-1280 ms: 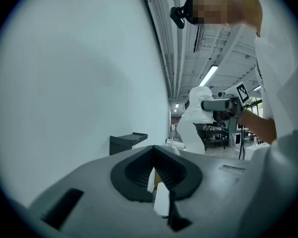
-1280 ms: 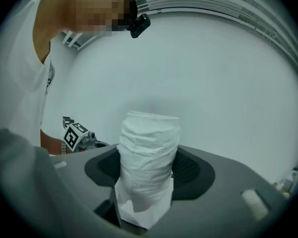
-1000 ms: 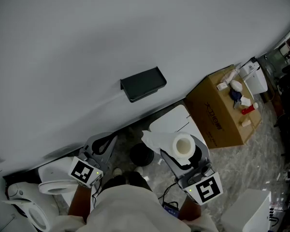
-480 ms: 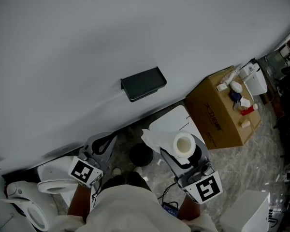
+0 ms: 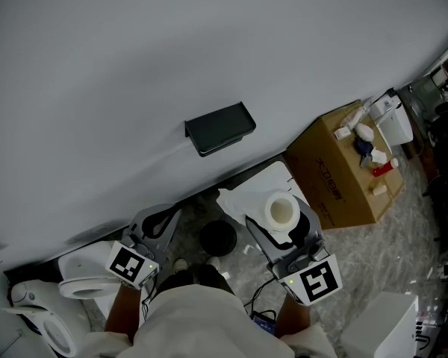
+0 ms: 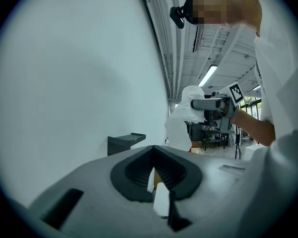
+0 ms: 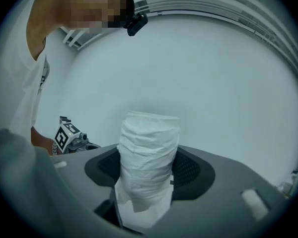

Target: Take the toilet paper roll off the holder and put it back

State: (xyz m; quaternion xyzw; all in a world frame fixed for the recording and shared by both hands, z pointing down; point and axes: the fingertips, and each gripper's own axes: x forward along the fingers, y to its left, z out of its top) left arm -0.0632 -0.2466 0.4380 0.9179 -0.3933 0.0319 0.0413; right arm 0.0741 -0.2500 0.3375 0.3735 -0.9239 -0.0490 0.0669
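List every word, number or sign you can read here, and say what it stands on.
Cardboard box: dark print on its side, too small to read.
Right marker cube and left marker cube: black-and-white square patterns, no letters.
No other text shows.

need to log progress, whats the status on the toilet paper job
Left gripper shut, empty. Right gripper shut on toilet paper roll. Roll off the holder, apart from it. Nothing between them.
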